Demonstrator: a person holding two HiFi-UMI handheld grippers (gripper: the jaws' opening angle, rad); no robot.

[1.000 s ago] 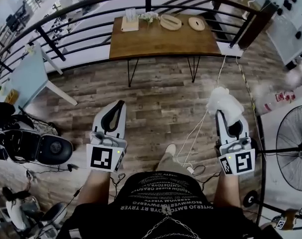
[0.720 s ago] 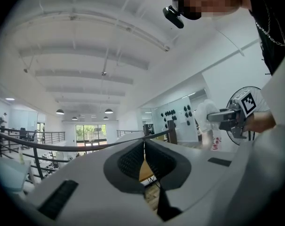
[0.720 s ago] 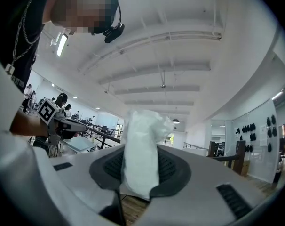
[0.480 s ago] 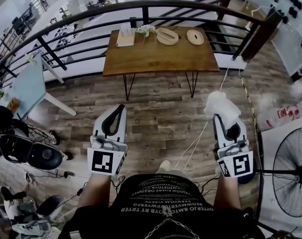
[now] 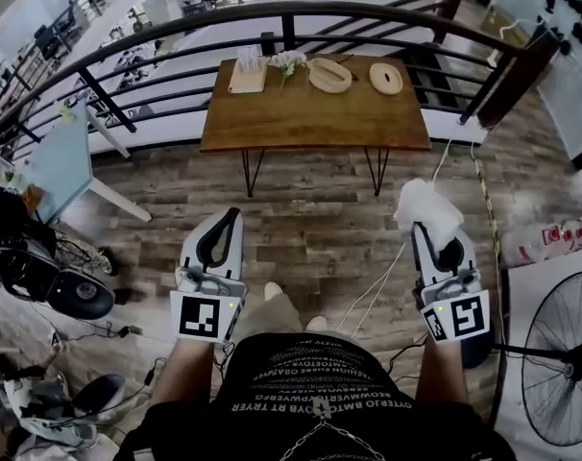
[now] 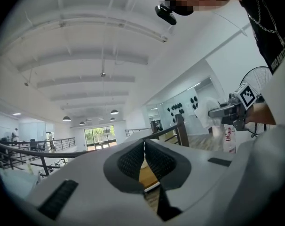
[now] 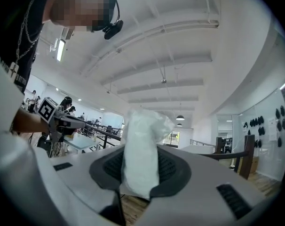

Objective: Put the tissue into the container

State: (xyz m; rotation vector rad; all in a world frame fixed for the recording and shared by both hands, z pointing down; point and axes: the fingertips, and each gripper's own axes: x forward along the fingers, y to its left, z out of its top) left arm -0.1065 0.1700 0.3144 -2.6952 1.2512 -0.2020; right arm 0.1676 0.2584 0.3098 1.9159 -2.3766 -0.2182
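A crumpled white tissue [image 5: 427,209] sticks up from my right gripper [image 5: 433,234], whose jaws are shut on it over the wooden floor. In the right gripper view the tissue [image 7: 141,145] fills the gap between the dark pads. My left gripper [image 5: 231,215] is held level with it on the left, pads touching at the tip and holding nothing [image 6: 143,145]. Ahead stands a wooden table [image 5: 310,113]. A round shallow container [image 5: 329,73] sits at its far edge, with a flat round lid [image 5: 385,77] to its right.
A white tissue holder [image 5: 248,70] and small flowers [image 5: 289,60] stand left of the container. A curved black railing [image 5: 176,75] runs behind the table. Cables [image 5: 377,286] lie on the floor, a fan [image 5: 560,368] stands at the right, and a pale blue table [image 5: 56,157] and dark gear [image 5: 70,291] at the left.
The view has moved a little closer to the wooden table, and a foot shows in a different place below. Both grippers keep their pose and the tissue stays in the right one.
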